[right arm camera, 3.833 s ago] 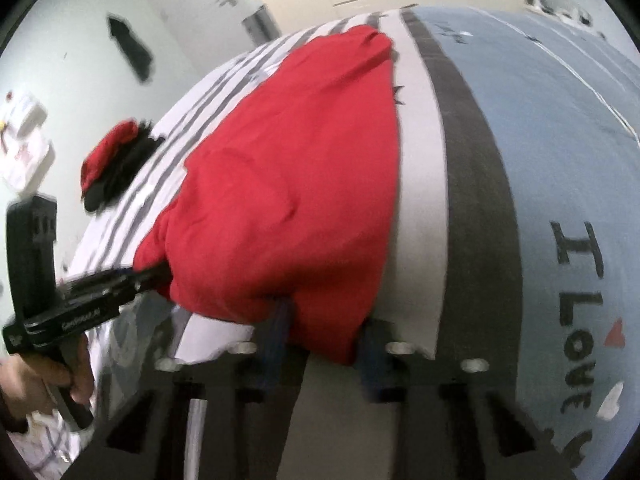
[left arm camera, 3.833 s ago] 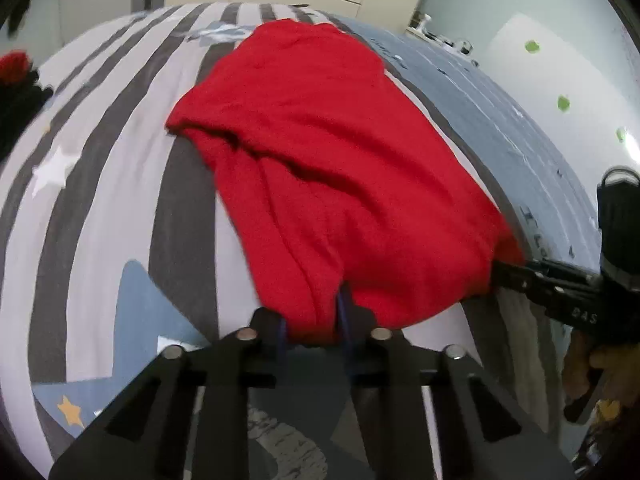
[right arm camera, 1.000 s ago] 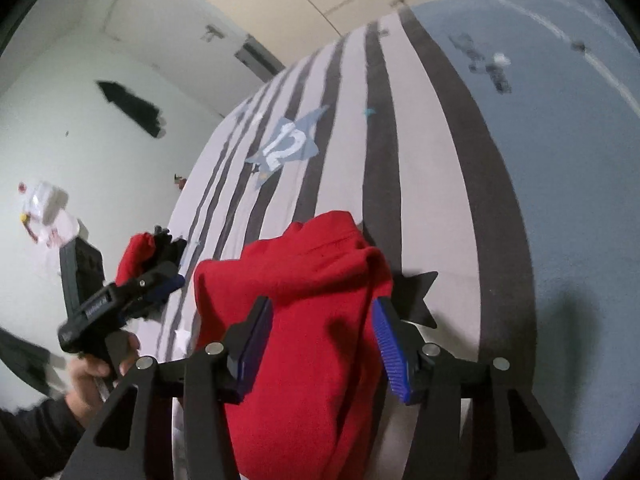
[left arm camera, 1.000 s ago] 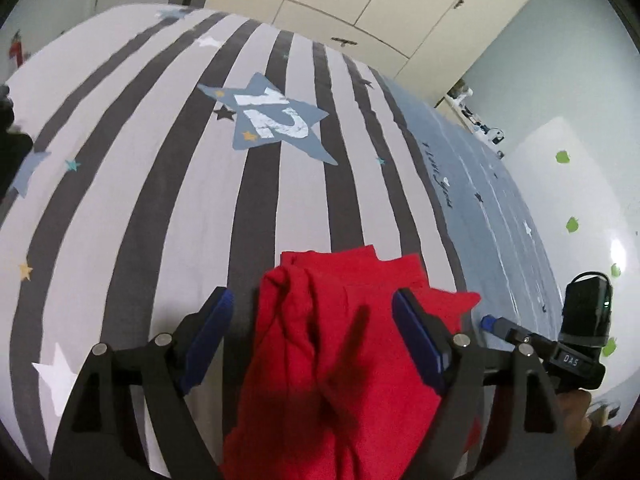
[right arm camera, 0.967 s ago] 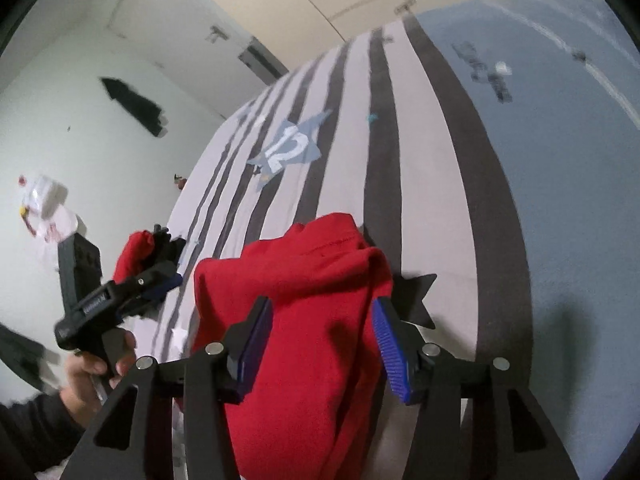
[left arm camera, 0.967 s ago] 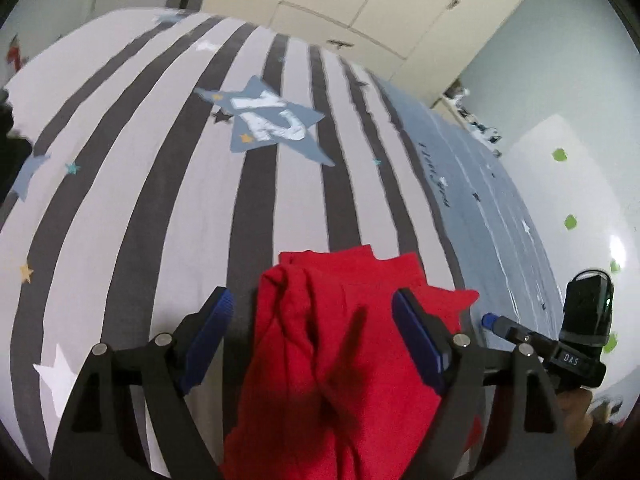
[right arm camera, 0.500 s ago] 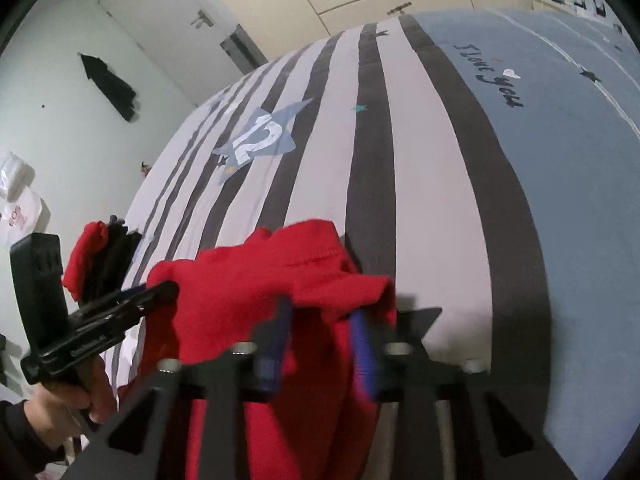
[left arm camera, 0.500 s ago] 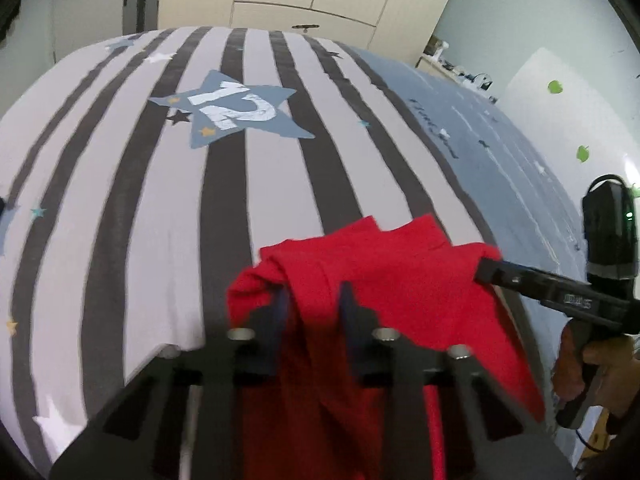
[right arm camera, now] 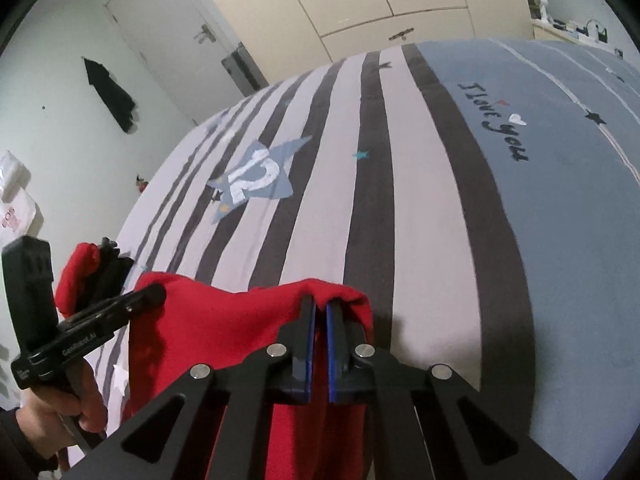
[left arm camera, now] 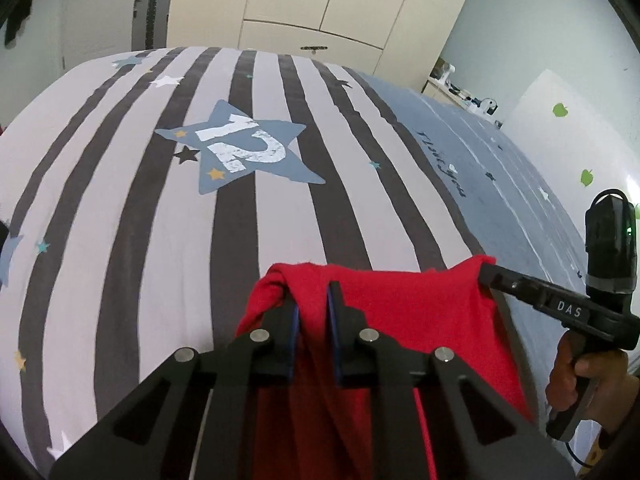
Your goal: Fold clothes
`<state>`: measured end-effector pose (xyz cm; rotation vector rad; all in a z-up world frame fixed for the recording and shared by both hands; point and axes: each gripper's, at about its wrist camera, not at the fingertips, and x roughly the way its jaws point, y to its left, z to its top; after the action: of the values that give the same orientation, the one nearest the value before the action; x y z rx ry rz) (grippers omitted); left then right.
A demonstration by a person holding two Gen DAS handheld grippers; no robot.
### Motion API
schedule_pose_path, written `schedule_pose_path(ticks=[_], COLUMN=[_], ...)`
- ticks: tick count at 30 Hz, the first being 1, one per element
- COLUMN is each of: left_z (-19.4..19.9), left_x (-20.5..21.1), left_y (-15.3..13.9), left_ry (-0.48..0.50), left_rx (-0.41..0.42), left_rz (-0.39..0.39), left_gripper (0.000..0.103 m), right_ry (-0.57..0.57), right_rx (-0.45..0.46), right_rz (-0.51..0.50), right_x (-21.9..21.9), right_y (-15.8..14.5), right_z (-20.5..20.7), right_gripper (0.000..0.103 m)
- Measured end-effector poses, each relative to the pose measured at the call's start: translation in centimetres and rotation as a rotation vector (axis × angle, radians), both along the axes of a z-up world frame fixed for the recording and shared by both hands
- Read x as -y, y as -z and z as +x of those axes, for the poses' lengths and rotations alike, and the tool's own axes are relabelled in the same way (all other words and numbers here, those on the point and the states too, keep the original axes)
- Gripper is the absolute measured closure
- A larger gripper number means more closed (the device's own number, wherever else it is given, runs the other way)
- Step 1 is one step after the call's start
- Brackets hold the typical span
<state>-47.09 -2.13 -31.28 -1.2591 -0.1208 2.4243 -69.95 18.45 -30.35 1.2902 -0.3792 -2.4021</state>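
Observation:
A red garment [left arm camera: 404, 312] hangs between my two grippers above the near edge of the striped bed [left arm camera: 264, 216]. My left gripper [left arm camera: 311, 294] is shut on its upper left corner. My right gripper [right arm camera: 320, 306] is shut on its upper right corner, and the garment [right arm camera: 224, 328] stretches left from it. In the left wrist view the right gripper [left arm camera: 486, 272] pinches the far corner. In the right wrist view the left gripper [right arm camera: 154, 292] holds the other corner. The lower part of the garment is hidden behind the grippers.
The bed cover has grey and white stripes, a blue star with "12" [left arm camera: 240, 148] and a blue side panel [right arm camera: 560, 184]. A red and black pile of clothes [right arm camera: 90, 268] lies at the bed's left edge. Wardrobe doors [left arm camera: 320, 8] stand behind the bed.
Both grippers were open around the folded red garment a second ago. They have closed on its top corners and lifted it, and the views have tilted up toward the far end of the bed.

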Motion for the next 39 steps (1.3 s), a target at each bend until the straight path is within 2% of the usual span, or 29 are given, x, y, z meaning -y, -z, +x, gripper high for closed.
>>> schedule_pose_path(ticks=[3,5,6,8,10,11,13,14,15,16,19,23,26,28,29,31,35,37,39], left_z=[-1.3,-2.6,-3.2,-3.7,-4.2,-4.9,-5.4,-5.2,-5.2,-5.3,-6.0,-7.3,-9.0,-9.3,-9.3,-9.4,-9.8,-10.1,-8.3], left_x=[-0.2,-0.5,-0.4,0.6,1.9,3.0,4.3,4.4,4.0,3.5,0.5,-2.1,-2.5,-2.4,-2.5,-2.7,-2.1,-1.2,0.1], left_y=[0.6,2.4,3.0,2.5,1.1,-0.2,-2.1,-3.1,-3.7,-4.2,-4.3,-2.2,0.9,2.5,2.8,3.0,1.8,-0.4,-3.0], left_ry=[-0.016,-0.009,-0.012,-0.047,-0.124,-0.183,-0.250,-0.262,-0.234,-0.196,-0.075,-0.040,-0.060,-0.066,-0.070,-0.072,-0.089,-0.130,-0.147], left_rx=[0.012,0.107,0.139,0.142,0.122,0.103,0.051,-0.003,-0.043,-0.076,-0.100,-0.084,-0.023,-0.022,-0.030,-0.034,-0.027,-0.073,-0.121], left_rz=[-0.008,-0.050,-0.058,-0.041,-0.039,-0.006,0.012,-0.013,-0.023,-0.026,-0.074,-0.095,-0.146,-0.156,-0.155,-0.160,-0.127,-0.119,-0.074], left_gripper=[0.092,0.091,0.087,0.077,0.045,0.044,0.044,0.045,0.052,0.064,0.081,0.082,0.082,0.081,0.081,0.081,0.081,0.084,0.084], right_ry=[0.017,0.013,0.003,-0.009,-0.011,0.011,0.054,0.079,0.104,0.108,0.056,0.008,-0.028,-0.052,-0.042,-0.027,-0.040,-0.031,-0.018], right_rx=[0.001,0.013,0.040,0.066,0.061,0.057,0.058,0.045,0.031,0.010,-0.056,-0.059,-0.061,-0.062,-0.056,-0.065,-0.111,-0.105,-0.137], right_rz=[0.026,0.055,0.078,0.096,0.082,0.065,0.020,0.035,0.051,0.055,0.091,0.157,0.206,0.239,0.236,0.224,0.234,0.241,0.232], right_x=[0.0,0.3,0.5,0.5,0.1,-0.7,-2.4,-2.9,-3.4,-3.6,-1.7,1.8,4.4,6.2,5.9,5.3,5.0,4.7,4.4], right_y=[0.6,1.3,2.0,2.6,2.3,1.9,1.2,0.7,0.3,-0.3,-1.8,-0.2,1.1,1.9,2.7,3.8,3.8,3.0,1.3], right_z=[-0.9,-1.5,-1.7,-1.6,-0.9,-0.5,0.2,0.5,0.8,1.1,1.8,1.3,0.9,0.7,0.6,0.7,1.3,1.4,2.0], right_gripper=[0.099,0.099,0.099,0.098,0.097,0.097,0.096,0.095,0.095,0.095,0.095,0.095,0.095,0.096,0.100,0.100,0.100,0.100,0.099])
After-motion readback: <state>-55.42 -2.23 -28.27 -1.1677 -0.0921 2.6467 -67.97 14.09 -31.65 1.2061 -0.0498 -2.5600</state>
